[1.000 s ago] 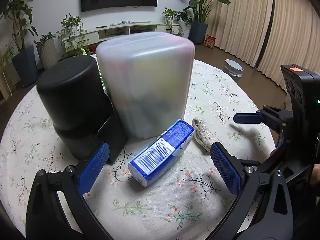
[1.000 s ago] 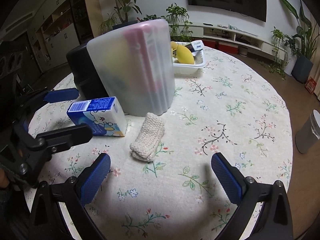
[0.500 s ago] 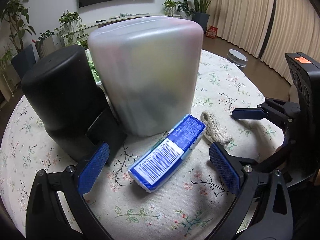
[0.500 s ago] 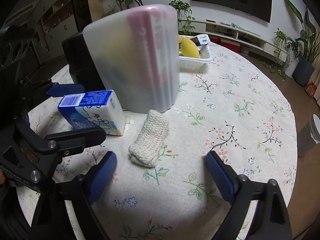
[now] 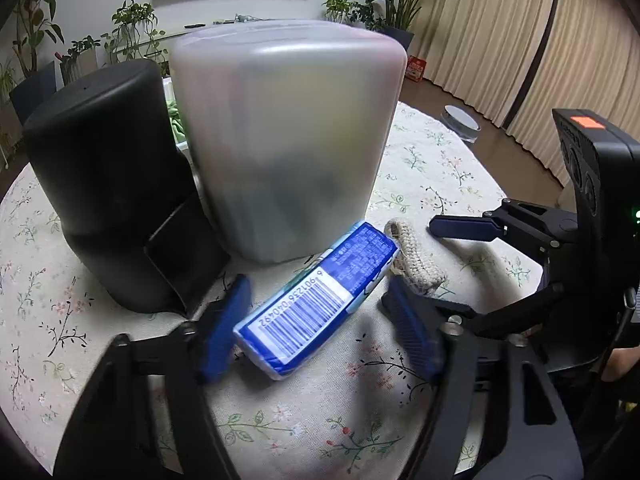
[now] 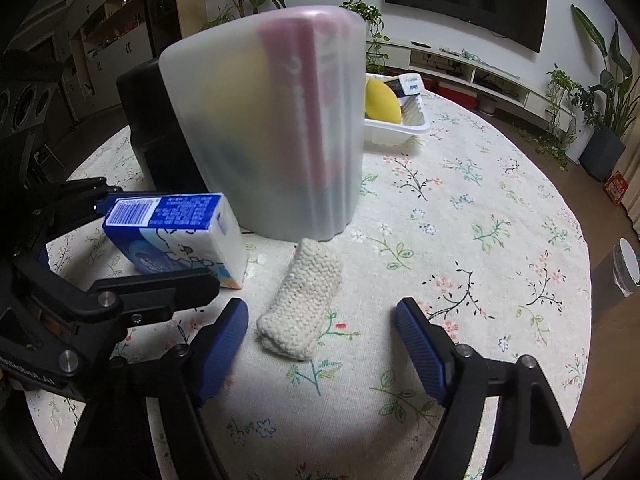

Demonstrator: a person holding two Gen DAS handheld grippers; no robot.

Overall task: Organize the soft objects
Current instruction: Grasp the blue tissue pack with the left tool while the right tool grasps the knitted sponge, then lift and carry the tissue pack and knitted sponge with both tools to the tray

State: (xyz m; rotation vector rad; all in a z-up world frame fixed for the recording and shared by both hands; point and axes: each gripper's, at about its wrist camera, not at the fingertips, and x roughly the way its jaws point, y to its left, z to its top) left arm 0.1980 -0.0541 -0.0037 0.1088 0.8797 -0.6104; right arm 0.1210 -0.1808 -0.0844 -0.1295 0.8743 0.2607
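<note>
A blue tissue pack (image 5: 320, 300) with a barcode lies on the floral tablecloth, in front of a translucent plastic bin (image 5: 288, 140). My left gripper (image 5: 316, 332) straddles the pack's near end and its jaws are closing. The left pad is almost at the pack, while a gap remains at the right pad. A cream knitted cloth (image 6: 304, 304) lies folded just right of the pack (image 6: 176, 236). My right gripper (image 6: 322, 346) has the cloth's near end between its closing jaws, with a gap on both sides. The cloth (image 5: 416, 260) also shows in the left wrist view.
A black cylinder (image 5: 104, 176) stands left of the bin, with a dark flat object leaning on it. Behind the bin (image 6: 272, 132) sits a white tray (image 6: 400, 128) holding a yellow item. The two grippers work side by side, close together. The round table's edge (image 6: 580, 280) curves at the right.
Both grippers' jaws have narrowed, the left around the tissue pack and the right around the knitted cloth. Each camera has drawn slightly closer to its object.
</note>
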